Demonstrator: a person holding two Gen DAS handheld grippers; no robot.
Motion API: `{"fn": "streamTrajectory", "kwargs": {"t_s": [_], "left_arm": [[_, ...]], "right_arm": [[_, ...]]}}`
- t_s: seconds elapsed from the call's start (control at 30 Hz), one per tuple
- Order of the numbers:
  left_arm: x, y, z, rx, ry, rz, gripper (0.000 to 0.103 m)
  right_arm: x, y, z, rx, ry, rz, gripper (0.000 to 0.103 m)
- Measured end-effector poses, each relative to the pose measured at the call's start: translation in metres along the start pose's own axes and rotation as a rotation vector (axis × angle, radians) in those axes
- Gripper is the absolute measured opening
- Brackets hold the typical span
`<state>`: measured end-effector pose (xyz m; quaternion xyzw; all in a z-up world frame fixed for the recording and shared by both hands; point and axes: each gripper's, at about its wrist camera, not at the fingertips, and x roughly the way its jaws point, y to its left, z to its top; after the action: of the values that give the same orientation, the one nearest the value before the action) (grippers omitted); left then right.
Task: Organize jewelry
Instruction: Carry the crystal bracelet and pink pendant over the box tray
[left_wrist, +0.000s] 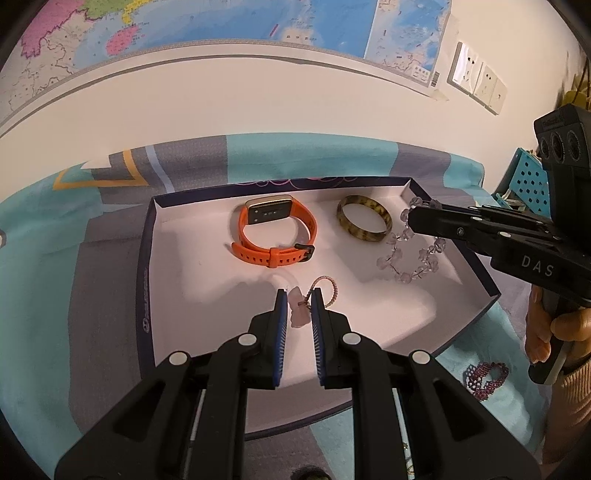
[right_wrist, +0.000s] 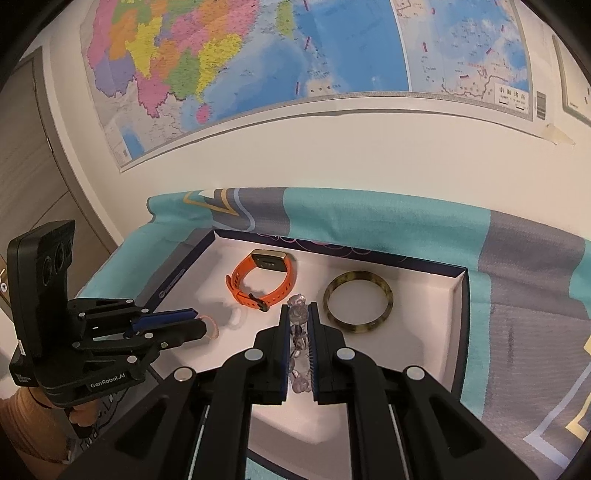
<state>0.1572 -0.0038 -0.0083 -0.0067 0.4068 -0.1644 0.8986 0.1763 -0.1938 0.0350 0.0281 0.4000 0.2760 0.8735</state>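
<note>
Jaws of the left gripper (left_wrist: 298, 295) are clenched on a small pale pink charm (left_wrist: 298, 310) with a braided cord loop (left_wrist: 325, 288), held just above the white floor of the tray (left_wrist: 384, 314) near the middle of its near half. Jaws of the right gripper (right_wrist: 297, 314) are clamped on a bracelet of clear, faintly purple beads (right_wrist: 299, 343); in the left wrist view its strand (left_wrist: 413, 258) hangs from the fingertips and drapes down toward the tray floor near the right edge. Just beside that strand, toward the far right corner, a mottled brown and yellow bangle (left_wrist: 364, 219) lies flat. An orange strap watch (left_wrist: 275, 232) with a gold case rests on its side near the middle of the far edge, well apart from the charm. The tray is a shallow box with dark blue walls, set on a teal and grey patterned cloth (left_wrist: 55, 258). On the cloth outside the tray's near right corner lies a dark pink beaded bracelet (left_wrist: 484, 374). A hand (left_wrist: 554, 332) grips the right gripper's handle. Behind, a map (right_wrist: 295, 55) hangs on the white wall.
</note>
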Motion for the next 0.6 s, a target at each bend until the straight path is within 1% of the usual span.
{"fn": "streamTrajectory", "kwargs": {"t_s": [0.6], "left_arm": [[0.0078, 0.0028, 0.0015, -0.002, 0.009, 0.007, 0.014]], "right_arm": [[0.008, -0.0029, 0.003, 0.02, 0.004, 0.011, 0.007]]}}
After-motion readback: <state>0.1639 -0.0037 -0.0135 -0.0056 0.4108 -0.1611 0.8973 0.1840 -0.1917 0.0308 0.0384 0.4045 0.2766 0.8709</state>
